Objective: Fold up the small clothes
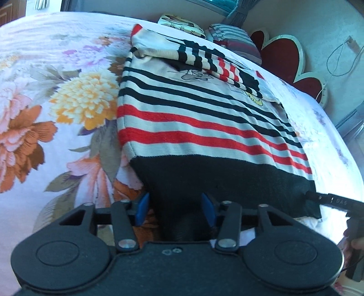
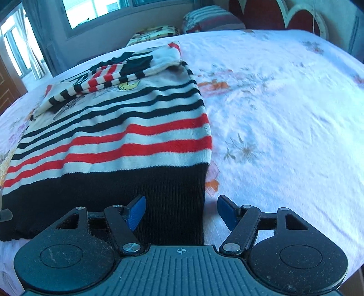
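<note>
A small striped sweater [image 1: 204, 118] lies flat on the bed [image 1: 56, 91], which has a sheet with big flowers. The sweater has black, red and white stripes, and a wide black band at the near end. Its sleeves are folded across the top part. The left tongs [image 1: 174, 210] are apart, one blue pad on each side of the black band near its left corner. The right tongs [image 2: 182, 211] are apart too, around the band's right corner. Pillows [image 2: 211, 18] sit at the far edge of the bed.
</note>
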`<state>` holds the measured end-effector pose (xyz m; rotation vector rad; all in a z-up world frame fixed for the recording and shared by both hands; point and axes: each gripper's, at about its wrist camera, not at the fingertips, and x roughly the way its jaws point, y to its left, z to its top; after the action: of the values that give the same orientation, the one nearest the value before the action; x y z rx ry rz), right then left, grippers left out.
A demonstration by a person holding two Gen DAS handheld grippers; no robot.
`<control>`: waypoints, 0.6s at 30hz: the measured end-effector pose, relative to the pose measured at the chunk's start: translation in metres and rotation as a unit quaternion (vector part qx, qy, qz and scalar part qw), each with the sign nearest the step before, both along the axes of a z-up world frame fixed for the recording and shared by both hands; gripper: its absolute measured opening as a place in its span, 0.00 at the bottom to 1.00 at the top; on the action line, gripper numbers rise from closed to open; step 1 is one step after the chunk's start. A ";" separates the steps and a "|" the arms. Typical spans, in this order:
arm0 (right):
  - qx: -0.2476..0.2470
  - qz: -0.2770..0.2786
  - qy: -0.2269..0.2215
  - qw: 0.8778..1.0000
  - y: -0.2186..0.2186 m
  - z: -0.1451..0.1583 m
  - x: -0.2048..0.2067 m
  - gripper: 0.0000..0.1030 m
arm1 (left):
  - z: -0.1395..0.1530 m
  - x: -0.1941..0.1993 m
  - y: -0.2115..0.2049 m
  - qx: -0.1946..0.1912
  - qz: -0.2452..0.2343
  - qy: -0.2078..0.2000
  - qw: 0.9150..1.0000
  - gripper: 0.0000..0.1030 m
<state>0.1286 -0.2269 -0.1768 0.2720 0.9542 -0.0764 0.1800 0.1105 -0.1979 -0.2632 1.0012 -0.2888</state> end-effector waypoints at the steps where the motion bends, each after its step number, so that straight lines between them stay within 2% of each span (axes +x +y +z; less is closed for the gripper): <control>1: 0.002 0.000 0.002 1.000 -0.001 0.000 -0.001 0.56 | 0.000 0.001 -0.001 0.000 -0.004 -0.001 1.000 0.38; 7: 0.022 0.005 0.011 1.000 -0.003 0.001 -0.002 0.38 | -0.002 0.008 -0.002 -0.004 -0.007 0.008 1.000 0.19; 9: 0.022 0.019 0.016 0.999 0.000 0.003 0.000 0.24 | -0.001 0.009 -0.002 -0.004 -0.005 0.013 1.000 0.15; 11: 0.030 0.026 0.021 0.999 -0.001 0.004 0.002 0.19 | 0.001 0.010 -0.002 -0.002 -0.009 0.013 1.000 0.11; 12: 0.035 0.029 0.023 0.999 -0.002 0.005 0.003 0.12 | 0.002 0.011 -0.003 -0.003 -0.011 0.013 1.000 0.11; 18: 0.054 0.056 0.000 0.997 -0.007 0.023 0.010 0.07 | 0.014 0.017 -0.002 -0.012 -0.018 0.001 1.000 0.09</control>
<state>0.1384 -0.2340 -0.1535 0.3176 0.9726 0.0777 0.1969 0.1087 -0.1836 -0.2682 1.0046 -0.3334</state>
